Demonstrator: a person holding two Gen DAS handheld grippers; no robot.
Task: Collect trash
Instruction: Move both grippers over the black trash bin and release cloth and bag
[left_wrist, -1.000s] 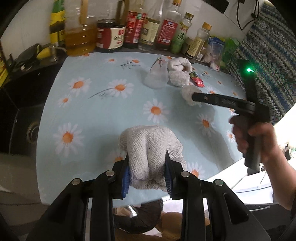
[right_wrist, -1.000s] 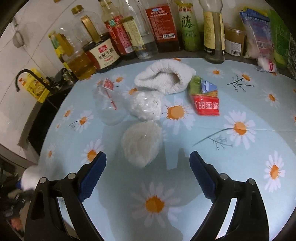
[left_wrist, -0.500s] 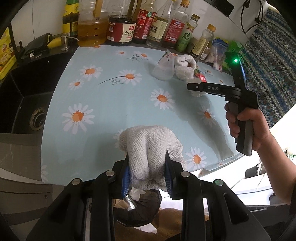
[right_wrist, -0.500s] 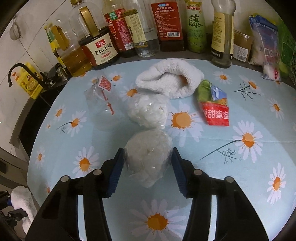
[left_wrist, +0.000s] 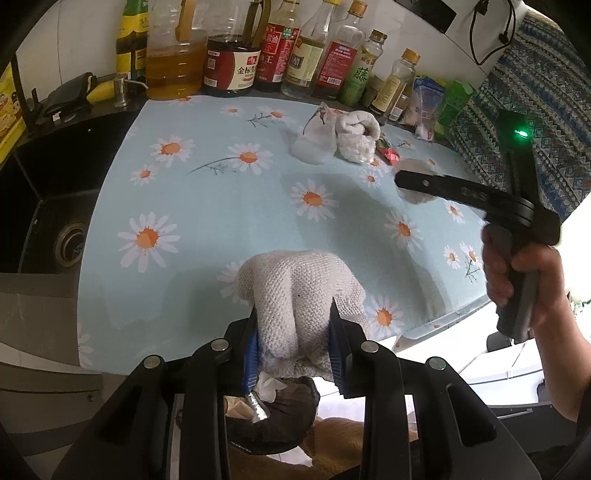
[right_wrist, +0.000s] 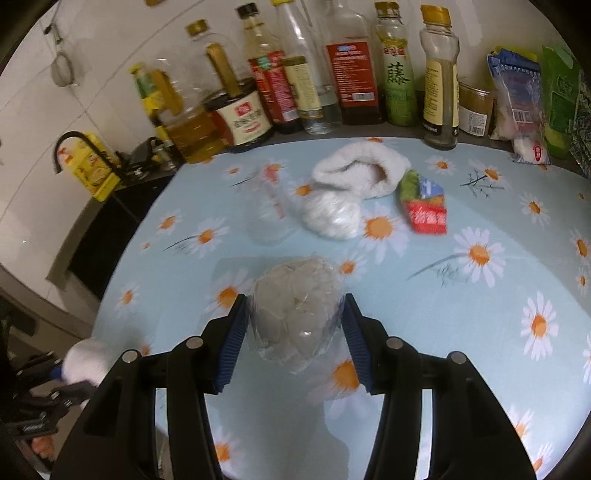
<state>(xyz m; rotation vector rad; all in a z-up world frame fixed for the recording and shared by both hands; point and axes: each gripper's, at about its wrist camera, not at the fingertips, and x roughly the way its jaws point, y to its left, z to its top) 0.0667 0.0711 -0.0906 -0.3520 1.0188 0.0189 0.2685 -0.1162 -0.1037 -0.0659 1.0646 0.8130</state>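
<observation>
A: L gripper (left_wrist: 293, 328)?
B: Jaws pinched on a balled knit cloth (left_wrist: 295, 295), held past the near edge of the daisy tablecloth (left_wrist: 207, 206), above a black bin (left_wrist: 273, 417).
A: R gripper (right_wrist: 293, 332)?
B: Jaws clamped on a crumpled clear plastic wad (right_wrist: 295, 310), seen lifted off the cloth's mid area. Closing was just done.
A: Other trash?
B: Second wad (right_wrist: 332, 216), white towel (right_wrist: 360, 173) & red snack wrapper (right_wrist: 424, 210) are left nr the far edge, by the bottles.
</observation>
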